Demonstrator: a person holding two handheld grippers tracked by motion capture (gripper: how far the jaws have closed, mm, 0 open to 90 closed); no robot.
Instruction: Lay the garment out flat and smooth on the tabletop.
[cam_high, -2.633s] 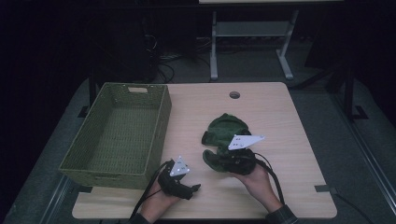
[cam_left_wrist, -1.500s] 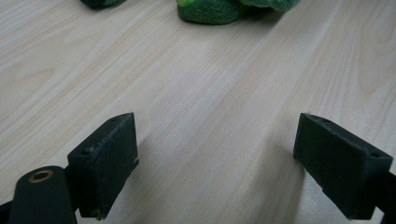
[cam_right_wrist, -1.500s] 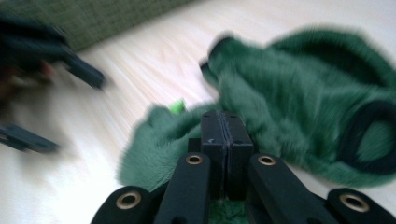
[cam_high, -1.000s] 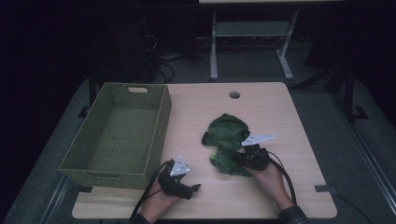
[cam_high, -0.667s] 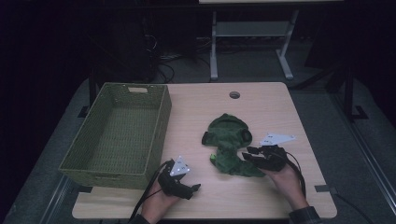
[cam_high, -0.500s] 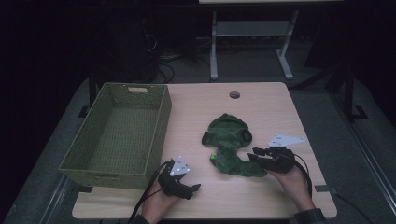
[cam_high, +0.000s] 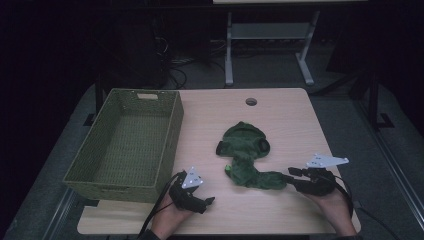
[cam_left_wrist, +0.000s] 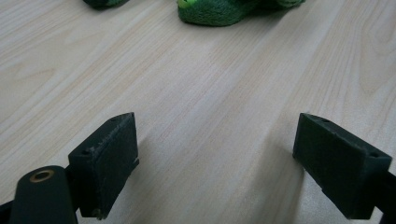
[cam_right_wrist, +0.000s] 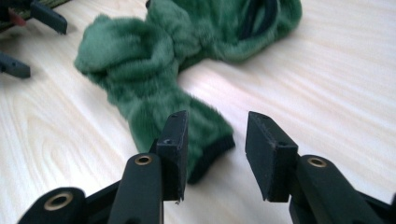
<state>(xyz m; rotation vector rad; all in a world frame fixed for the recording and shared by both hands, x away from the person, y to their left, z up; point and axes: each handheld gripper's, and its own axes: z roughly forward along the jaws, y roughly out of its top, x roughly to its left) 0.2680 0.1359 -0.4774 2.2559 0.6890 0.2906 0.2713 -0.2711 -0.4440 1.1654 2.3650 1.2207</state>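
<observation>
We see the green fuzzy cloth (cam_high: 247, 157) lying mid-table, w/ the wicker basket (cam_high: 127, 142) well apart at its 9 o'clock. Right gripper (cam_right_wrist: 212, 154) sits at the cloth's 4 o'clock end, jaws parted, nothing pinched. Left gripper (cam_left_wrist: 215, 158), at the cloth's 7 o'clock, rests on the table (cam_high: 280, 120) w/ jaws spread wide.

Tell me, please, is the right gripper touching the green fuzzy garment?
Cannot tell. In the right gripper view, the right gripper stands open at the green garment's dark cuff; one jaw overlaps it, hiding any gap.
</observation>
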